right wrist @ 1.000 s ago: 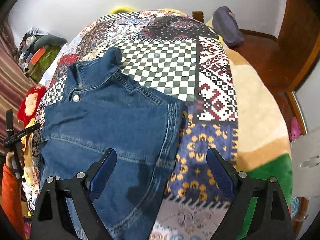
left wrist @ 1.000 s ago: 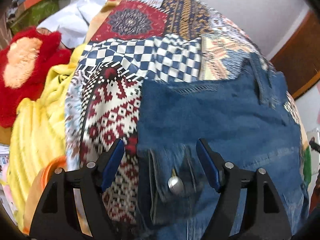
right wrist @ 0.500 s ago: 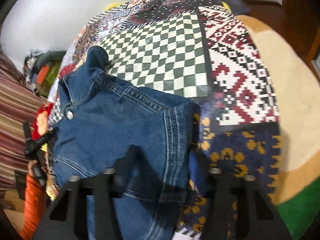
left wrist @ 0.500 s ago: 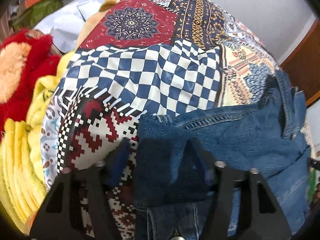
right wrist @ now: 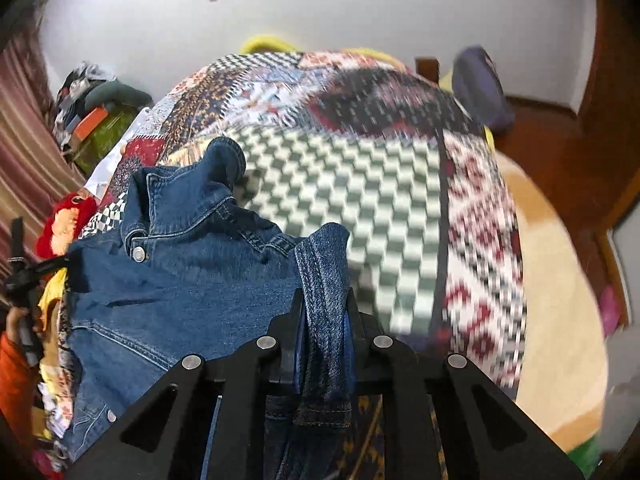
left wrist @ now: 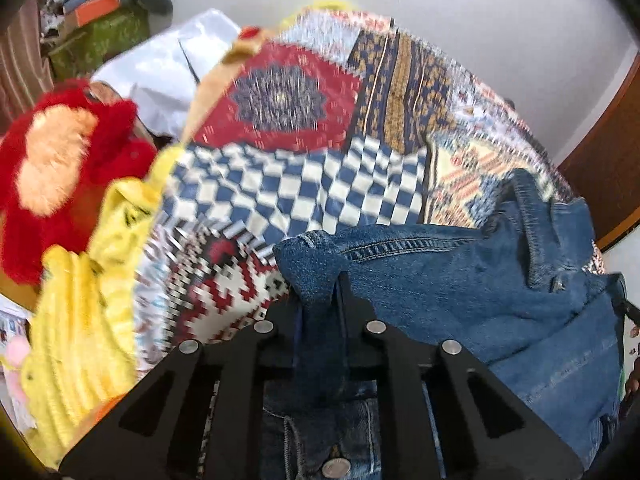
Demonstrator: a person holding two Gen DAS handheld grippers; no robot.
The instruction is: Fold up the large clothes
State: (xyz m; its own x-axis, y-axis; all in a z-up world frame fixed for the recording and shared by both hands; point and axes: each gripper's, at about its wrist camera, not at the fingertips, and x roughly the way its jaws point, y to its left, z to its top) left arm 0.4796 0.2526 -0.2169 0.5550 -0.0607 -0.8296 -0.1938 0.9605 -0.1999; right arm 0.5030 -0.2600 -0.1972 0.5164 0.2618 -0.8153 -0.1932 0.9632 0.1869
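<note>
A blue denim jacket (left wrist: 480,280) lies on a patchwork quilt (left wrist: 304,184) on a bed. My left gripper (left wrist: 320,300) is shut on one shoulder corner of the jacket, with a fold of denim pinched between the jaws. My right gripper (right wrist: 324,308) is shut on the other shoulder edge of the denim jacket (right wrist: 180,280), the seamed edge bunched between the jaws. The collar stands up at the far side, with a metal button below it. Both pinched corners are lifted off the quilt (right wrist: 360,200).
A red plush toy (left wrist: 60,160) and a yellow knitted blanket (left wrist: 80,320) lie left of the bed. A white cloth (left wrist: 168,72) and stacked boxes (left wrist: 100,20) sit at the back left. A purple bag (right wrist: 480,88) sits beyond the bed on the wooden floor.
Both grippers were open above the jacket, dropped onto its shoulder corners and shut on the denim. They have lifted the corners; the views are blurred with motion.
</note>
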